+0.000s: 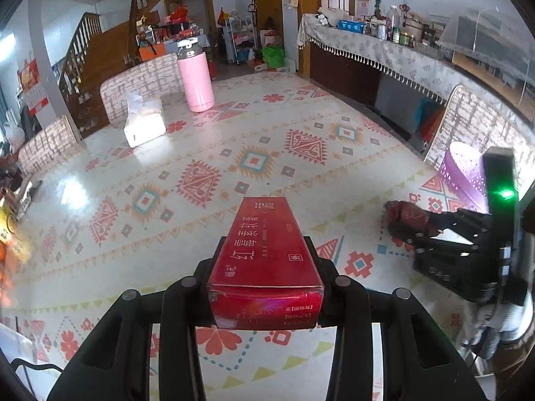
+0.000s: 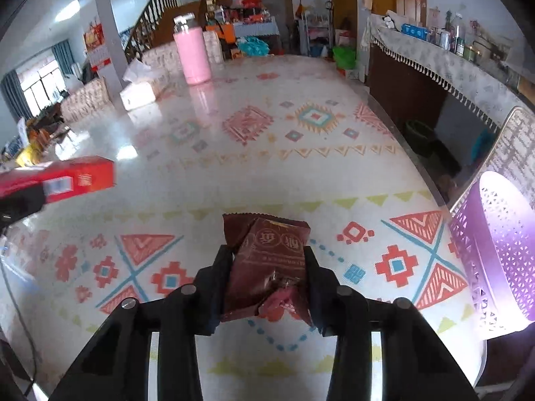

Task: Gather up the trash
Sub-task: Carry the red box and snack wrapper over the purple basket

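Note:
A long red carton [image 1: 267, 254] with white print sits lengthwise between the fingers of my left gripper [image 1: 265, 245], which is shut on it above the patterned tablecloth. The same carton [image 2: 67, 177] shows at the left edge of the right wrist view. My right gripper [image 2: 266, 252] is shut on a crumpled dark red snack wrapper [image 2: 267, 267], its pads pressing on both sides. From the left wrist view that wrapper [image 1: 406, 219] pokes out of the right gripper at the far right. A purple perforated basket [image 2: 501, 234] stands just right of the right gripper, at the table's edge.
A pink thermos [image 1: 195, 80] and a white tissue pack [image 1: 143, 120] stand at the table's far end. Chairs with patterned backs [image 1: 140, 83] ring the table [image 1: 234, 153]. A cloth-covered sideboard [image 1: 384, 50] with bottles runs along the right wall.

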Demonstrator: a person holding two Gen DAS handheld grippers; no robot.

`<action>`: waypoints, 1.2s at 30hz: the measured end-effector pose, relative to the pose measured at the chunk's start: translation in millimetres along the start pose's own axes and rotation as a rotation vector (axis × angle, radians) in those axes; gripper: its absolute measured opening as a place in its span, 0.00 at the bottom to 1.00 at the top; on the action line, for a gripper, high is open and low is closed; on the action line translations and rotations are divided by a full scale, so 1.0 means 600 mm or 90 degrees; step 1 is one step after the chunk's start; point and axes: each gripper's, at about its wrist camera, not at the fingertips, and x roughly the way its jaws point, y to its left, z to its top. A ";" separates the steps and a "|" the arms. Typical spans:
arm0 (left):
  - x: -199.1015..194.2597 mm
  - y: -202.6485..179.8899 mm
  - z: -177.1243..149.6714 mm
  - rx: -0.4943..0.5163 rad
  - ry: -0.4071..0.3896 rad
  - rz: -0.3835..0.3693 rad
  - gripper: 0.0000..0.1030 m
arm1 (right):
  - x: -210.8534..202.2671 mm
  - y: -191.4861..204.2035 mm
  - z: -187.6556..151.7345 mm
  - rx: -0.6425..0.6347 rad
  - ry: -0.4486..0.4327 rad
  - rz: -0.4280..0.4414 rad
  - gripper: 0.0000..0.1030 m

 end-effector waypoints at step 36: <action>0.056 -0.230 0.085 0.148 0.003 -0.024 0.38 | -0.191 -0.270 -0.021 0.151 -0.149 -0.083 0.42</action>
